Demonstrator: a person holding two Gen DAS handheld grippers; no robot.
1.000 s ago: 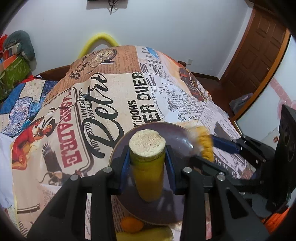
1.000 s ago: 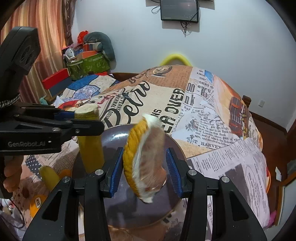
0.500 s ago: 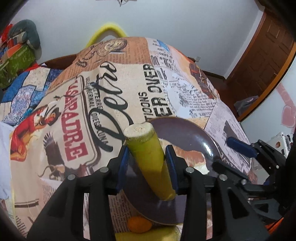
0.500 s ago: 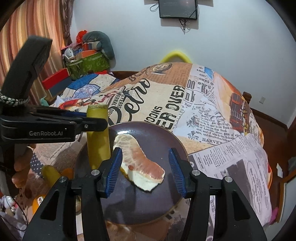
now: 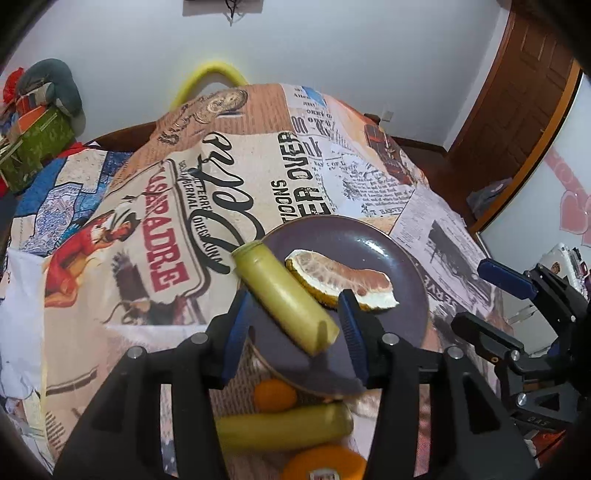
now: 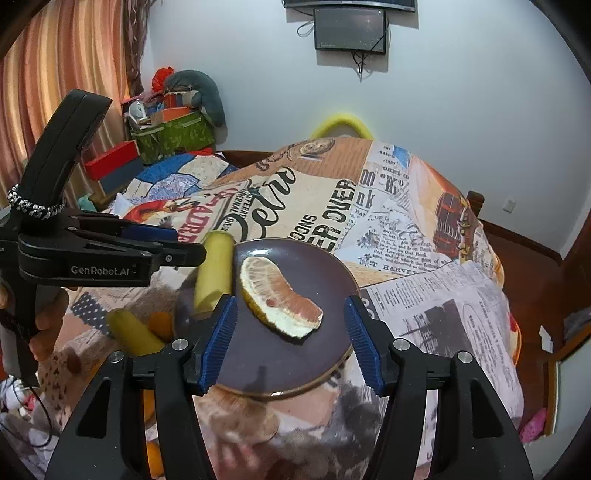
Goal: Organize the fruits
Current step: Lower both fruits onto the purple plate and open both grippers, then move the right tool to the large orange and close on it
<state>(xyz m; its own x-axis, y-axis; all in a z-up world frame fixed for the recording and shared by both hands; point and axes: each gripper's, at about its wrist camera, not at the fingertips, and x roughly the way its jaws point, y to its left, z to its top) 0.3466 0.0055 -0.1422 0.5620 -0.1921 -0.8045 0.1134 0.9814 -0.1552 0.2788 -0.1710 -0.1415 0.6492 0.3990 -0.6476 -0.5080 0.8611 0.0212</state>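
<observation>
While a newsprint-patterned cloth (image 5: pixel 258 177) covers the table, a white wall, a wooden door (image 5: pixel 517 92) and a wall screen (image 6: pixel 349 27) frame the room, with striped curtains (image 6: pixel 62 74) and stacked boxes (image 6: pixel 170 133) to one side. On the cloth sits a dark purple plate (image 5: pixel 373 243). Across it lies a pomelo wedge (image 6: pixel 280 299), pink flesh up, white pith and yellow rind along its edge. Beside the wedge, a pale yellow-green cane piece (image 5: pixel 284 299) lies tilted, its far end over the plate's rim. My left gripper (image 5: pixel 293 332) stands spread around the cane; whether either pad touches it I cannot tell. My right gripper (image 6: pixel 291 339) is wide apart and holds nothing, the wedge lying between its blue pads (image 6: pixel 219 339) without contact. Near the plate's close edge lie a small orange (image 5: pixel 275 395) and a second cane piece (image 5: pixel 284 424).
</observation>
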